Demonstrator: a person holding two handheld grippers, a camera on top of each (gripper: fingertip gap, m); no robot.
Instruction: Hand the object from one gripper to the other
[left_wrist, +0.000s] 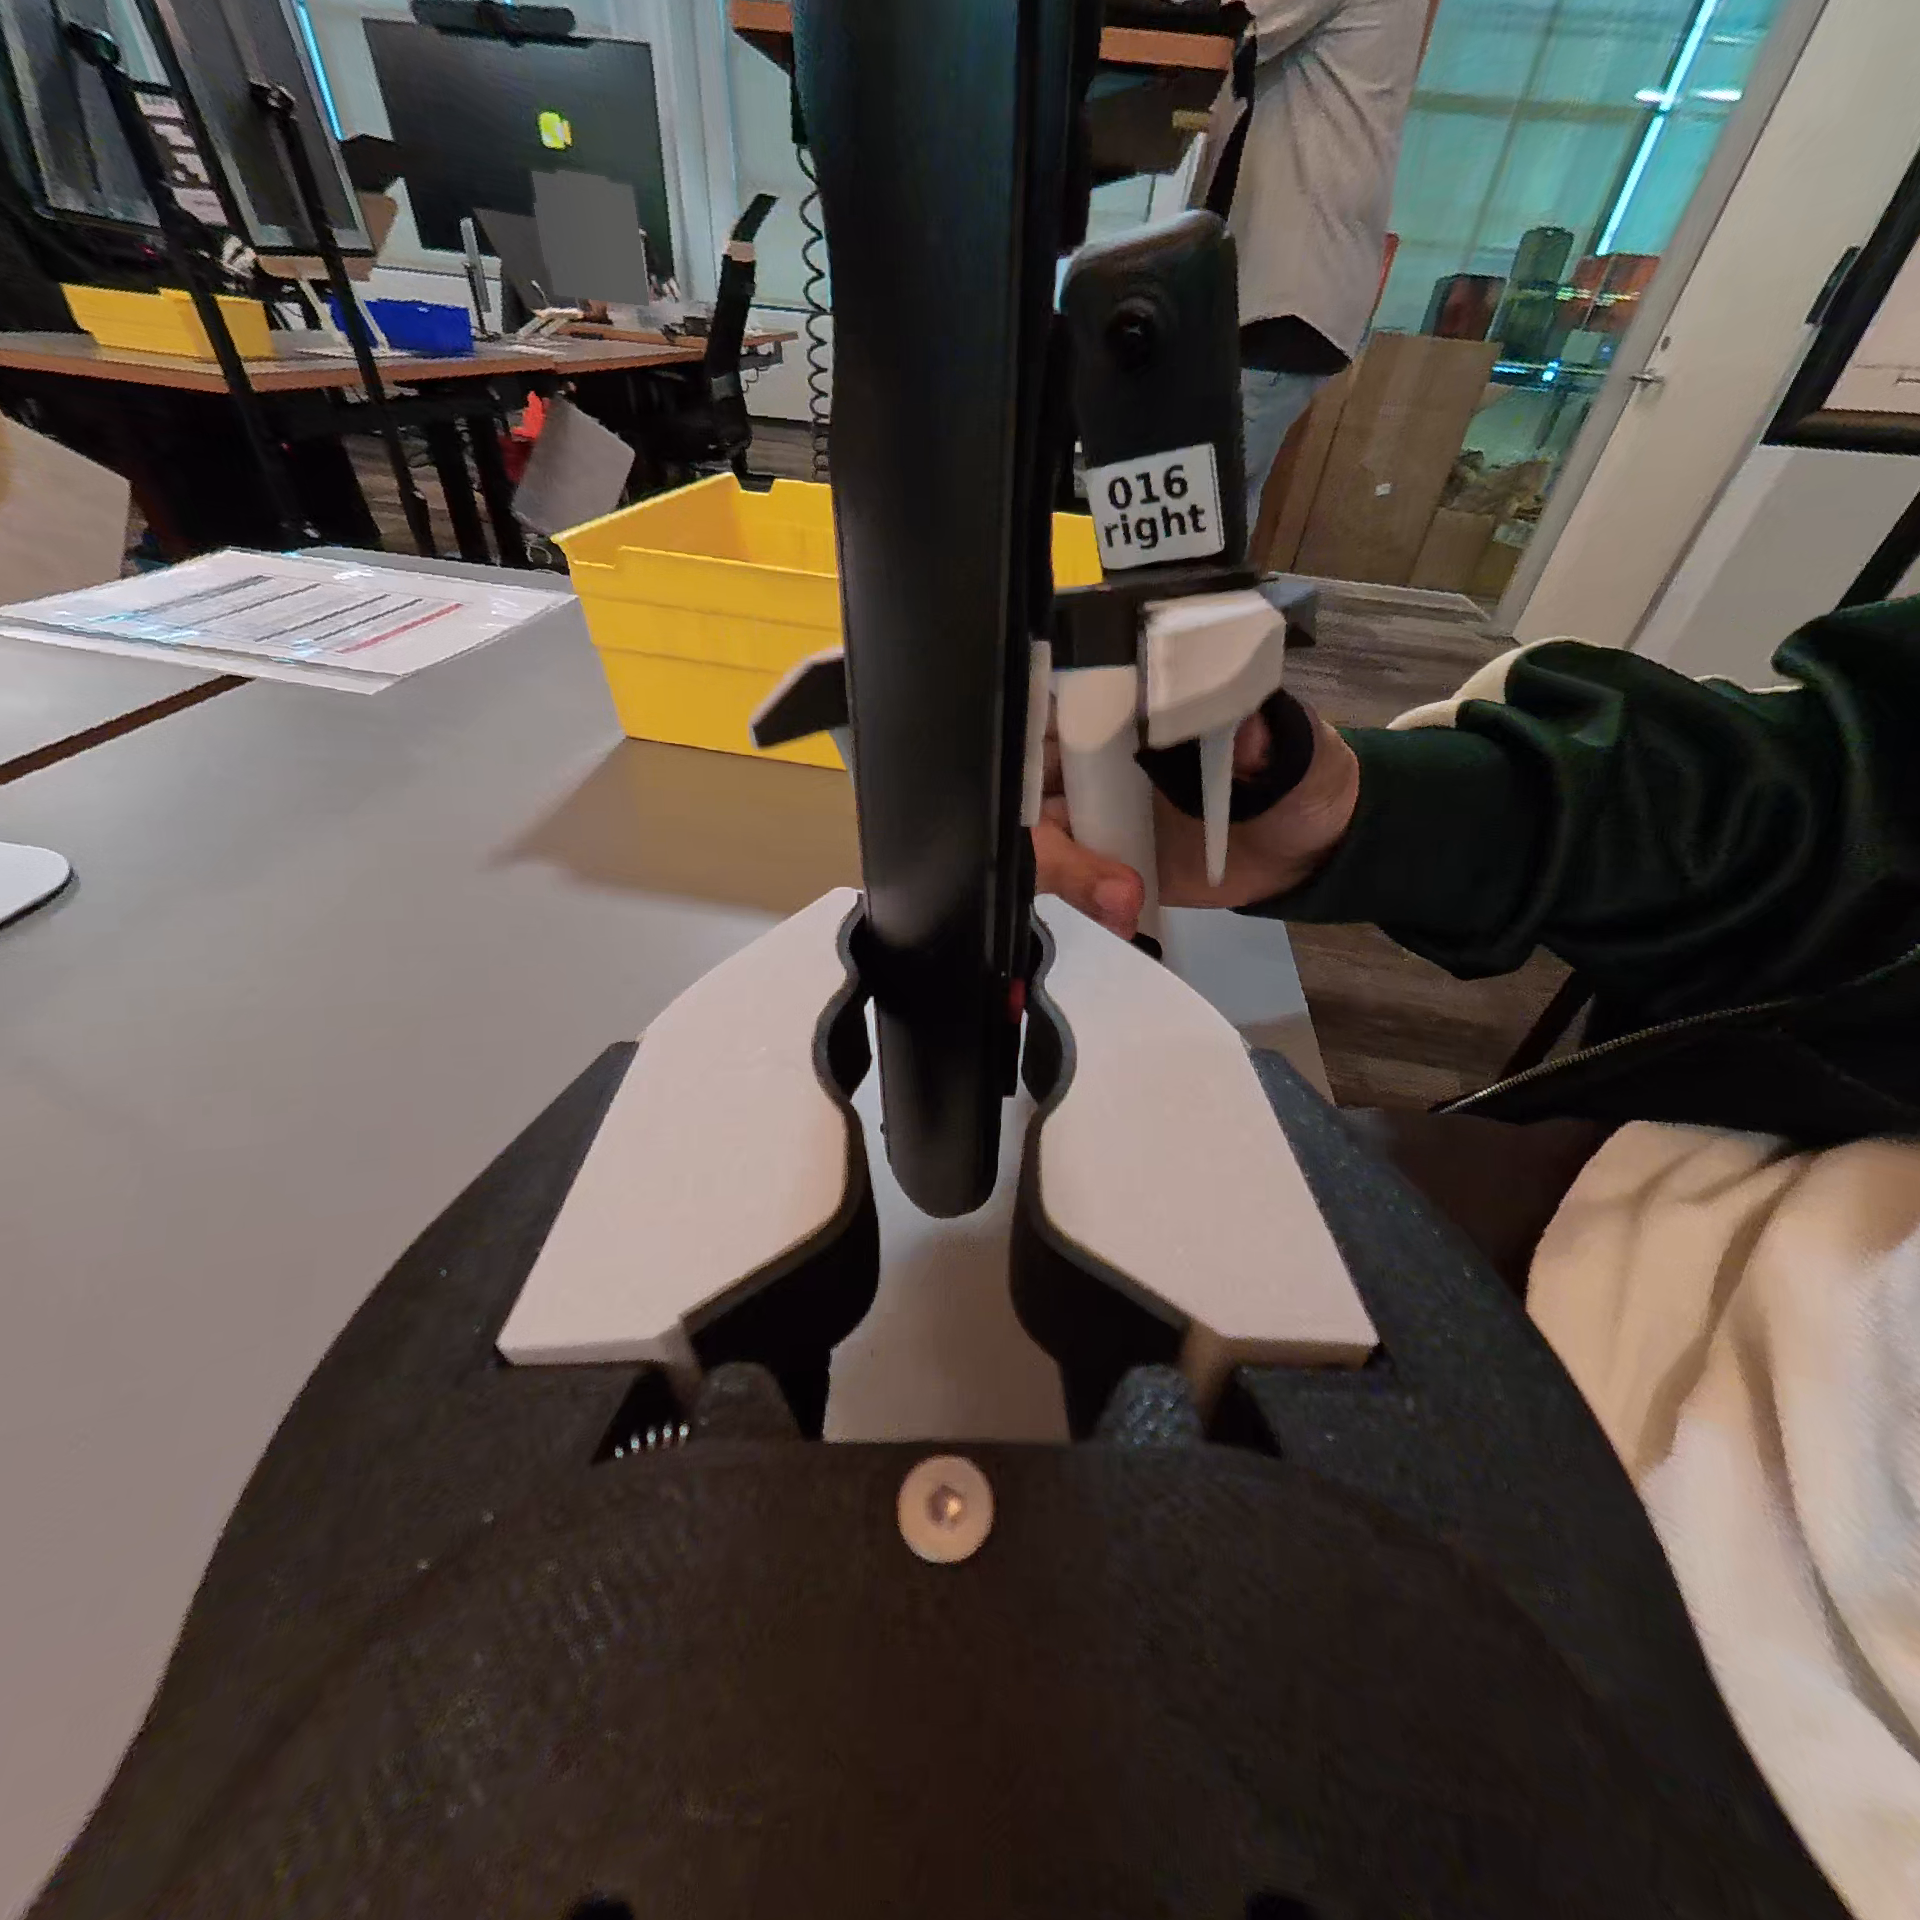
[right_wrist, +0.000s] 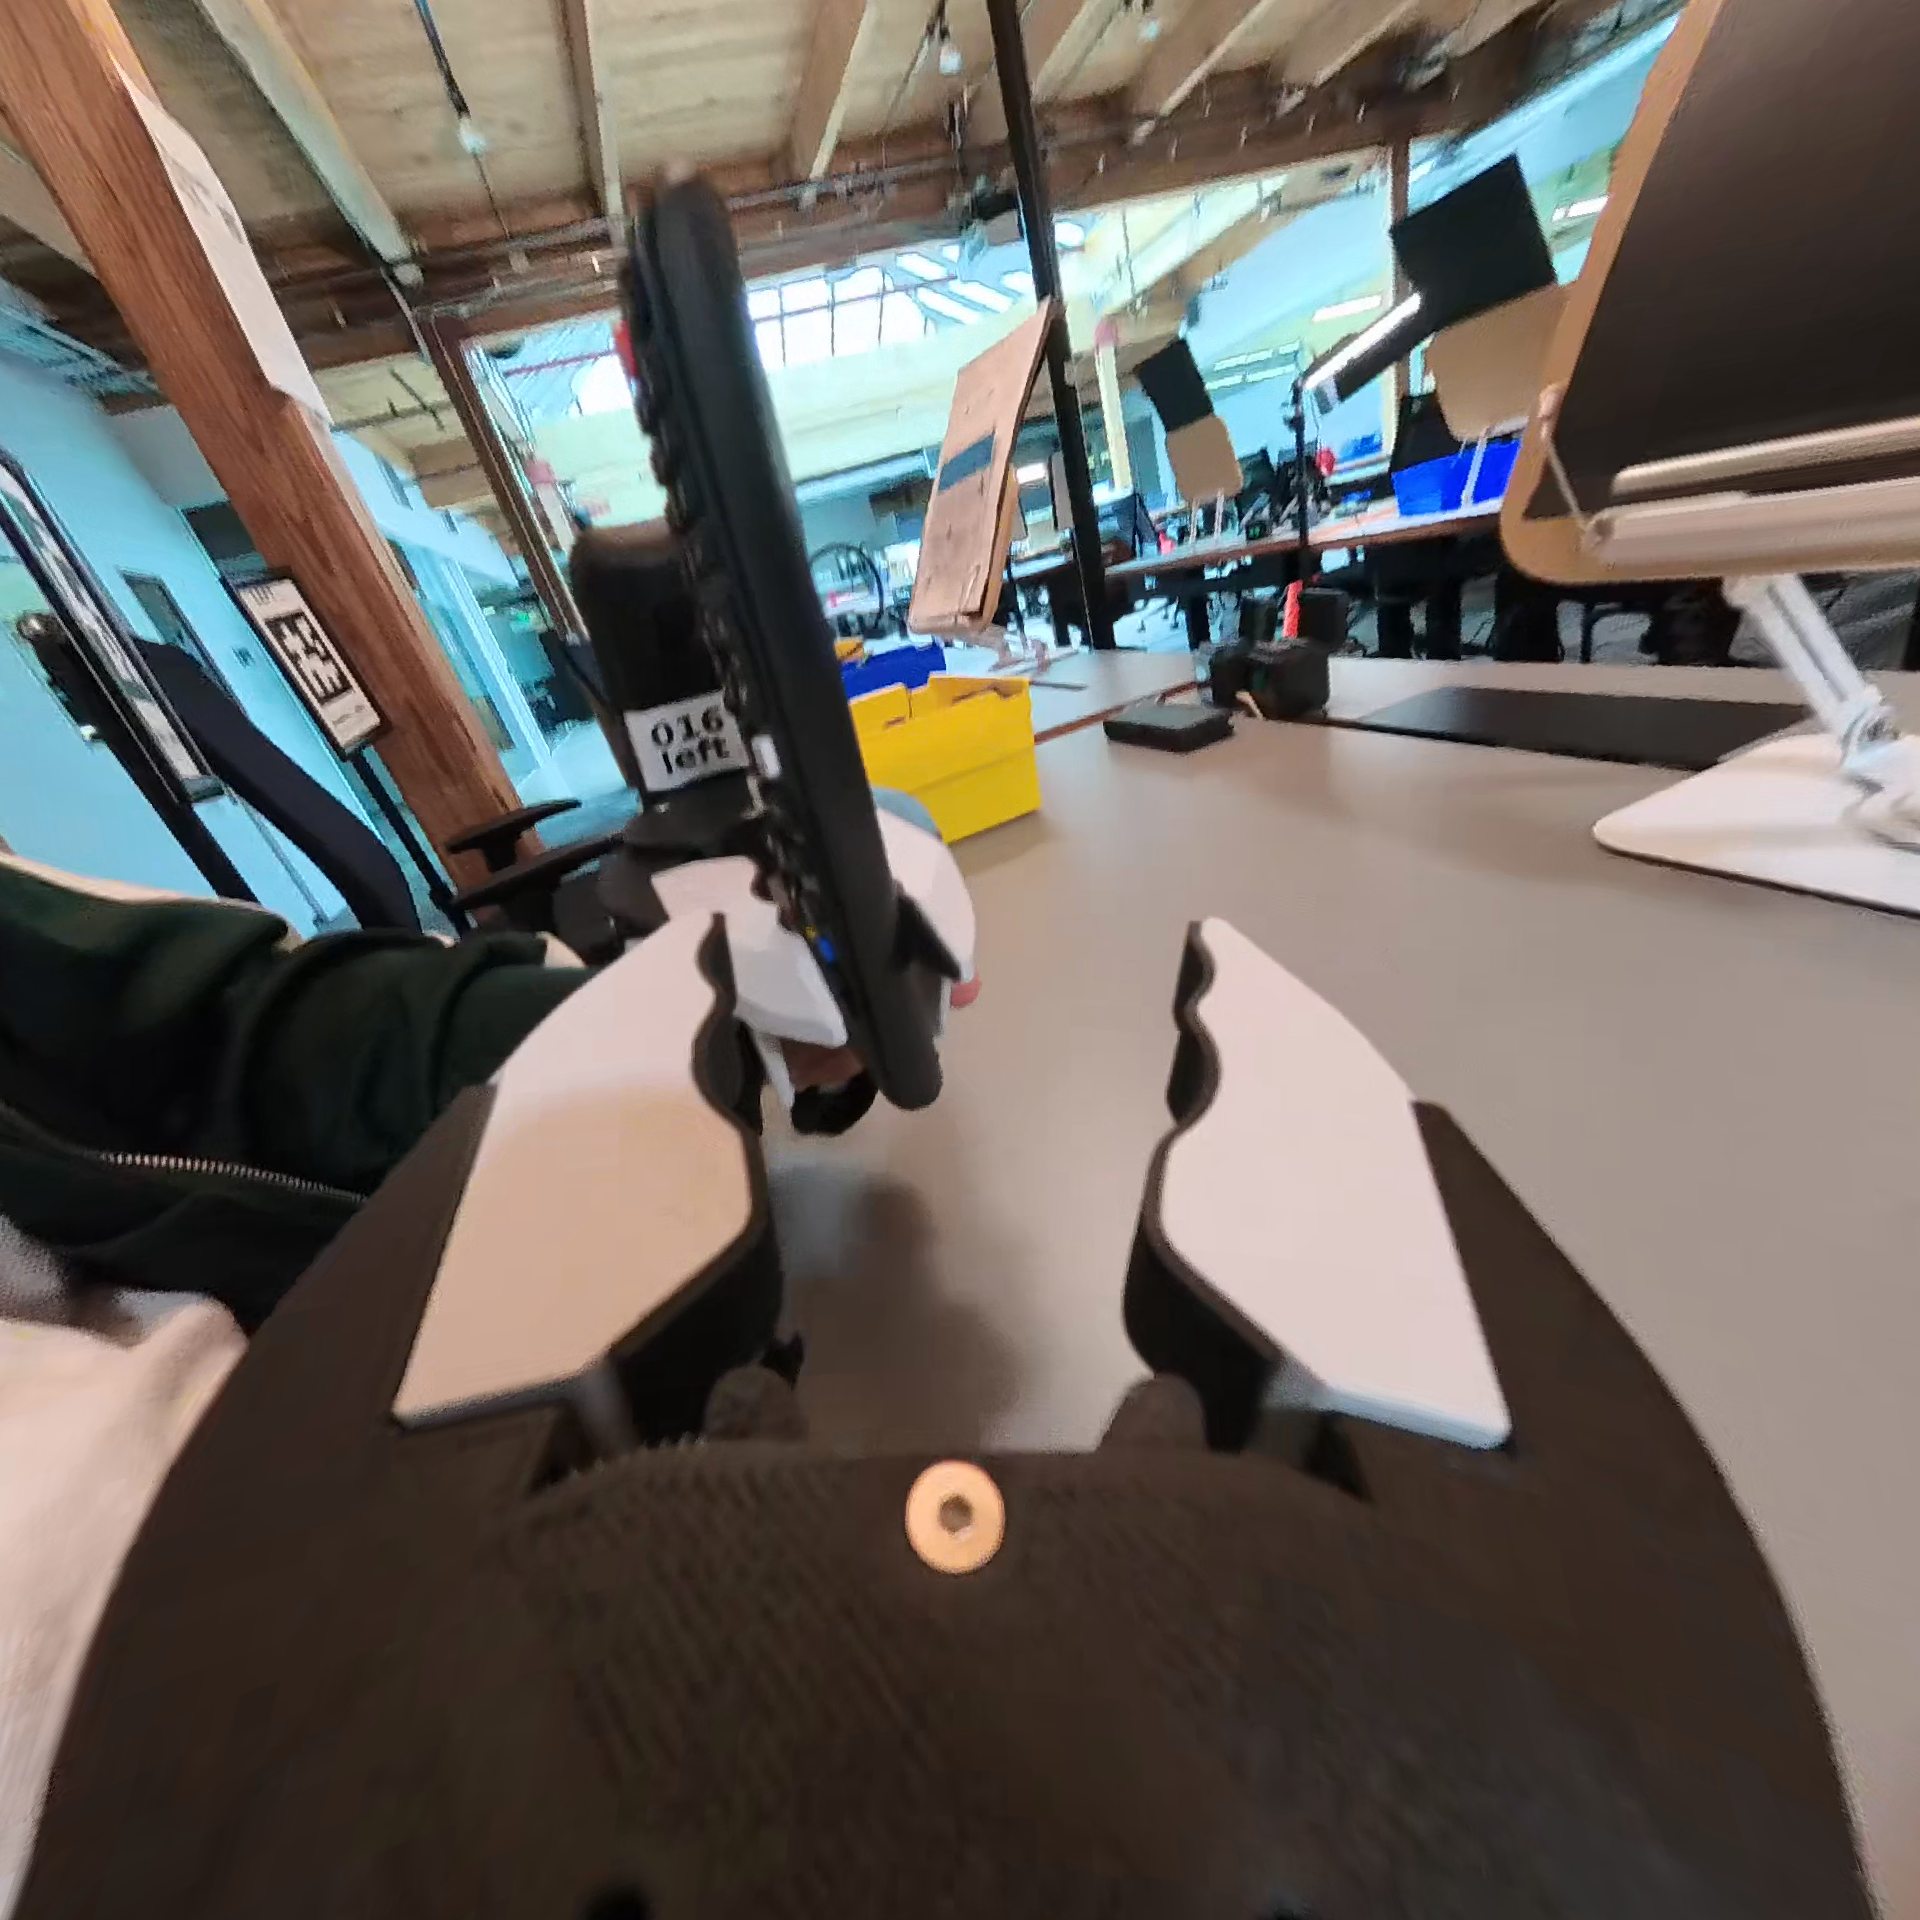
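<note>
A long black remote control (left_wrist: 935, 520) stands upright, buttons on its right edge. My left gripper (left_wrist: 945, 935) is shut on its lower end, above the grey table (left_wrist: 312, 935). My right gripper (left_wrist: 997, 727) shows behind the remote, held by a hand, its fingers spread to either side of it. In the right wrist view the right gripper (right_wrist: 956, 945) is open and empty. There the remote (right_wrist: 748, 623) leans slightly left, just beyond the left finger, with the left gripper (right_wrist: 873, 956) clamped near its bottom. I see no contact between the right fingers and the remote.
A yellow bin (left_wrist: 707, 613) sits at the table's far edge, also in the right wrist view (right_wrist: 956, 748). A laminated sheet (left_wrist: 281, 613) lies at the left. A white monitor stand base (right_wrist: 1745, 831) and small black devices (right_wrist: 1268, 665) are on the right. A person (left_wrist: 1320, 208) stands behind. Less than 4 cm separates the two grippers' tips.
</note>
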